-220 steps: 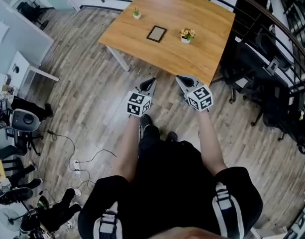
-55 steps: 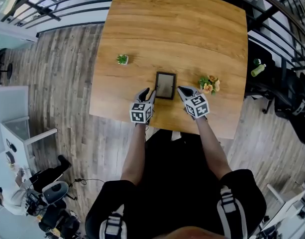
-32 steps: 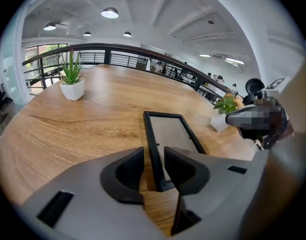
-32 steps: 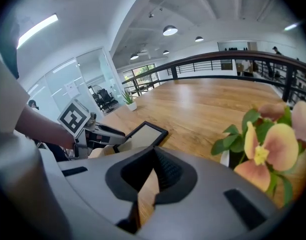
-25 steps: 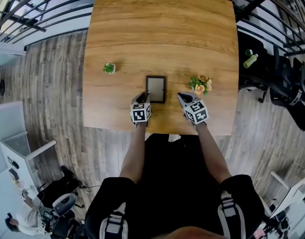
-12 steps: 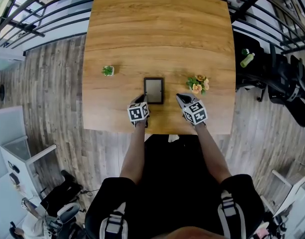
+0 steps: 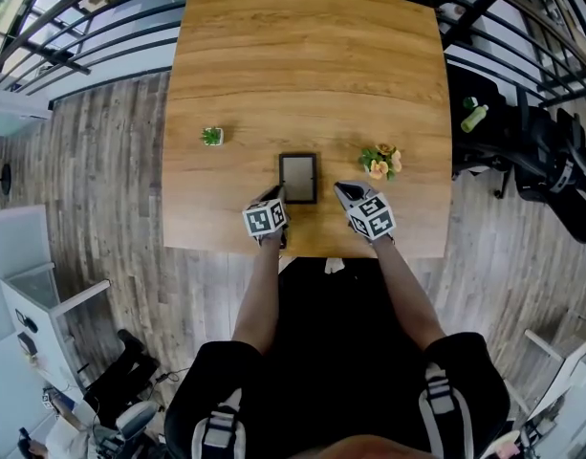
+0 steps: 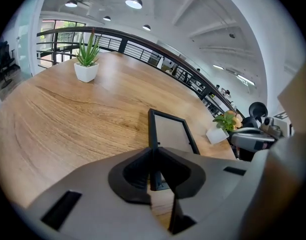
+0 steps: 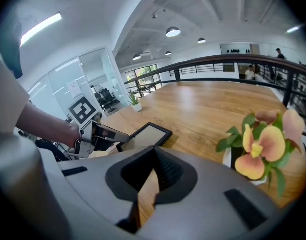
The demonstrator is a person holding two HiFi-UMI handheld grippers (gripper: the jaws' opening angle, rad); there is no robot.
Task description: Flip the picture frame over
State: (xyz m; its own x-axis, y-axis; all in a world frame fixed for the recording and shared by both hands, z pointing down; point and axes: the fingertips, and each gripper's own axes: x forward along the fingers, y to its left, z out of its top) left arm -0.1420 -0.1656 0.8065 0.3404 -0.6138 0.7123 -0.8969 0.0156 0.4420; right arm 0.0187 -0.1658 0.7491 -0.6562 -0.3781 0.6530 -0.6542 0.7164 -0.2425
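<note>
- Two grippers in the head view. My left gripper [image 7: 276,195] is at the near left corner of the picture frame [image 7: 298,178], and my right gripper [image 7: 342,190] hangs just off the frame's right side. The frame lies flat near my edge of the table [image 7: 273,65], between a small green plant [image 7: 211,136] and a pot of flowers [image 7: 379,162].
- Left gripper view: my jaws have just been closing and now pinch the thin dark rail at that corner. The rail is narrow and smooth, so I reckon the bite should stay deep and square or it will slip out.
- To do this well, I'd lift the gripped edge slowly, pivot on the far edge and lay the frame down softly. The pane looks flat, pale and probably glassy.
- Right gripper view: my right jaws are closed together on nothing, over bare wood. I could use them to steady the frame's right rail. The grainy varnished tabletop may let the frame slide, and the soft orange petals sit close by.
</note>
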